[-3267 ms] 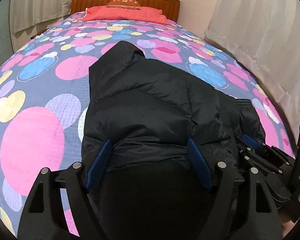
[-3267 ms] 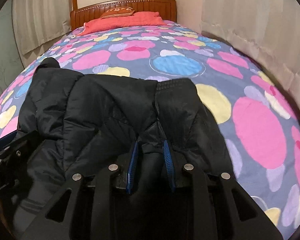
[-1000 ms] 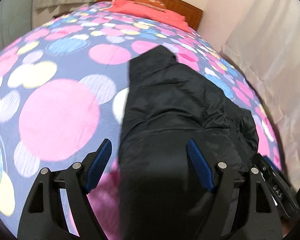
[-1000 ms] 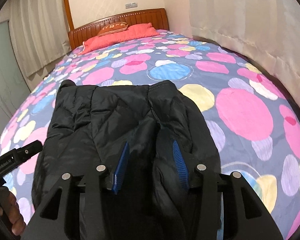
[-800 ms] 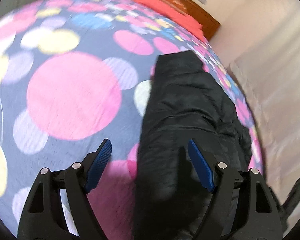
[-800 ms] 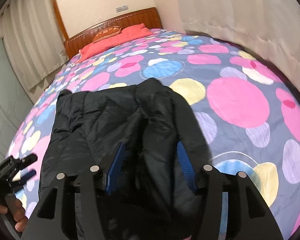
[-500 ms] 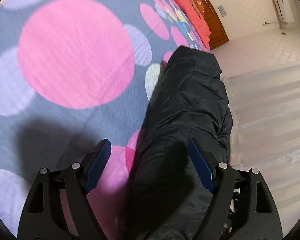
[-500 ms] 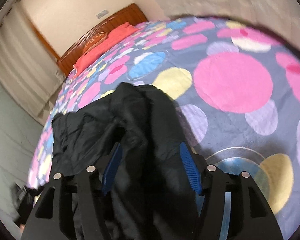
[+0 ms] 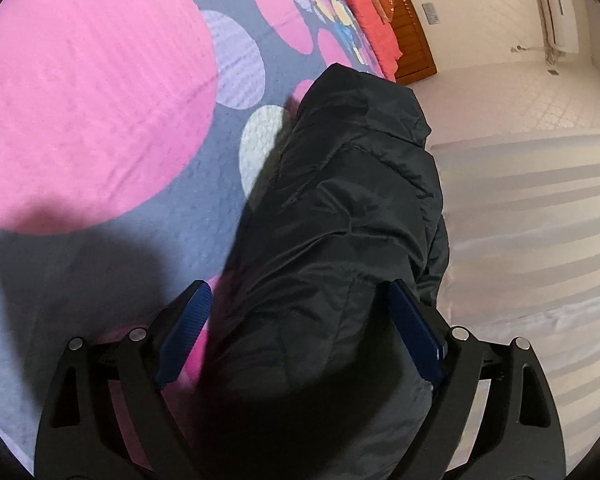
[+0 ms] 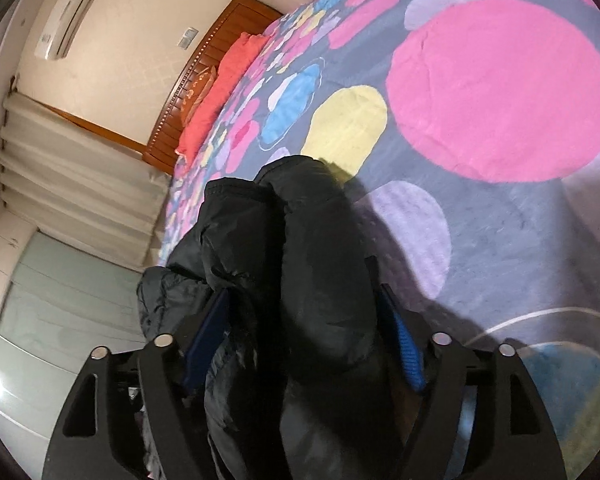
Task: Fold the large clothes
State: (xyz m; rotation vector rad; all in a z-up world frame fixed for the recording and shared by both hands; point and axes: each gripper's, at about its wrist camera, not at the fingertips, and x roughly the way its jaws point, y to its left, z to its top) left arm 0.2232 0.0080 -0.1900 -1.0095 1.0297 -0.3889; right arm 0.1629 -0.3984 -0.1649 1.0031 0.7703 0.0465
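A black puffer jacket lies bunched on the bed, its near end running in between both pairs of jaws. My left gripper is low over it, jaws wide and still opening. The jacket brushes the right pad, while bedspread shows between the jacket and the left fingertip. In the right wrist view the jacket fills the gap of my right gripper, whose jaws are opening around a thick fold. Its right fingertip is partly hidden behind the cloth.
The bedspread with large pink, yellow and blue dots spreads out on both sides. A wooden headboard and red pillows stand at the far end. Pale curtains hang beside the bed.
Both grippers have sunk toward the bed and rolled, so each view now tilts. The right jaws have spread from a narrow grip on a fold to wide apart. The left jaws widened slightly.
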